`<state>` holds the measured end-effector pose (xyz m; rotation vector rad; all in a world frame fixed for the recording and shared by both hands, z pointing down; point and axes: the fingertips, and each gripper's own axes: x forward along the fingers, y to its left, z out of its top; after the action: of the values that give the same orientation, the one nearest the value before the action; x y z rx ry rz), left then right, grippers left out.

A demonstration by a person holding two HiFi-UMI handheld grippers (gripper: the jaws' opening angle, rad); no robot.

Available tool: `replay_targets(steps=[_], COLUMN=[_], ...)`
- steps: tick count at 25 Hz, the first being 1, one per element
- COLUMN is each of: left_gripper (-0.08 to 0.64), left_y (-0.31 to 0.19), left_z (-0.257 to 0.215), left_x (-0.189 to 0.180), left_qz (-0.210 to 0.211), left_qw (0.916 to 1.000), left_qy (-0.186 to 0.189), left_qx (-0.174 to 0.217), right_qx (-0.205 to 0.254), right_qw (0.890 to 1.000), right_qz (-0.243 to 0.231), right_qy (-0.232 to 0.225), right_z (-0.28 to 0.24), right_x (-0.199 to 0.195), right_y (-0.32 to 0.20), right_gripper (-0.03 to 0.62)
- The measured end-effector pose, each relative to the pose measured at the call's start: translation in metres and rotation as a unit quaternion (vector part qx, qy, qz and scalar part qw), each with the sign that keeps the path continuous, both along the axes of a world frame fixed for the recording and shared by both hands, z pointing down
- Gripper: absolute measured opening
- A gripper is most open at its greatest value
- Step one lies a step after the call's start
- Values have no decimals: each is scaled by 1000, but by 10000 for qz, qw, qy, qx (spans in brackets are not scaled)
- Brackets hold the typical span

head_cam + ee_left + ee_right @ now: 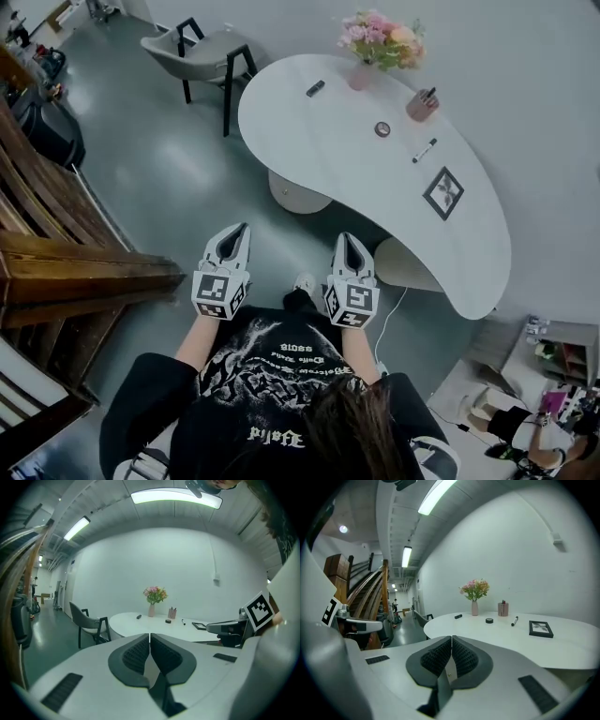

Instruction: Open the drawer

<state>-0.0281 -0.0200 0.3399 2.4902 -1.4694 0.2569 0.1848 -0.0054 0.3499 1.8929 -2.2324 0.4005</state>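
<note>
Grey glossy floor (187, 169) underfoot, plain white wall behind. Ahead, white kidney-shaped table (309, 131) on rounded pedestal bases. On the tabletop, all well apart from one another:
- vase of pink flowers (361, 70) at far edge
- dark remote-like bar (315, 88) to its L
- pink pen cup (422, 103) near the wall side
- small round dark disc (382, 128) btwn vase & marker
- marker pen (424, 150)
- framed picture (442, 192) lying flat, nearest the R end

Grey chair (197, 47) w/ black legs just beside table's far-L end. Wooden staircase (56, 253) filling L side of head view.

Held side by side, apart, above bare floor, in front of black printed T-shirt (272, 375): left gripper (237, 230) & right gripper (348, 239), both pointing toward the table, short of its near edge. Marker cube at rear of each.

L jaws clenched: ribbed pads (136, 653) meeting along the centre line, nothing btwn.

R jaws likewise pressed together, its pads (436, 659) touching tip to tip, gripping nothing.

As for the drawer: not made out in any view, so can't tell where.

Small grey shelf unit (562, 352) at lower-R corner of head view, near a seated person (520, 422); too small to tell its fittings.
</note>
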Motion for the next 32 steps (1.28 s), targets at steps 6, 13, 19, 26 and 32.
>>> replay_targets(steps=[6, 13, 19, 26, 32], left_gripper=[26, 26, 26, 26, 26], left_y=[-27, -58, -67, -72, -80], left_z=[11, 19, 25, 18, 20], left_x=[49, 77, 74, 66, 54], left_qz=[-103, -272, -627, -482, -426], left_qw=[9999, 9993, 9977, 9983, 9984], left_qy=[-22, -236, -71, -137, -102], left_qx=[-102, -102, -236, -290, -351], right_qx=[-41, -33, -188, -297, -305], right_qw=[9994, 9983, 9966, 9941, 9936], right_qz=[-333, -577, -799, -1037, -1084], right_qy=[82, 69, 79, 122, 135], right_z=[5, 10, 22, 22, 17], right_x=[38, 78, 82, 59, 38], right_y=[-41, -77, -91, -104, -111], right_gripper=[26, 26, 26, 26, 26])
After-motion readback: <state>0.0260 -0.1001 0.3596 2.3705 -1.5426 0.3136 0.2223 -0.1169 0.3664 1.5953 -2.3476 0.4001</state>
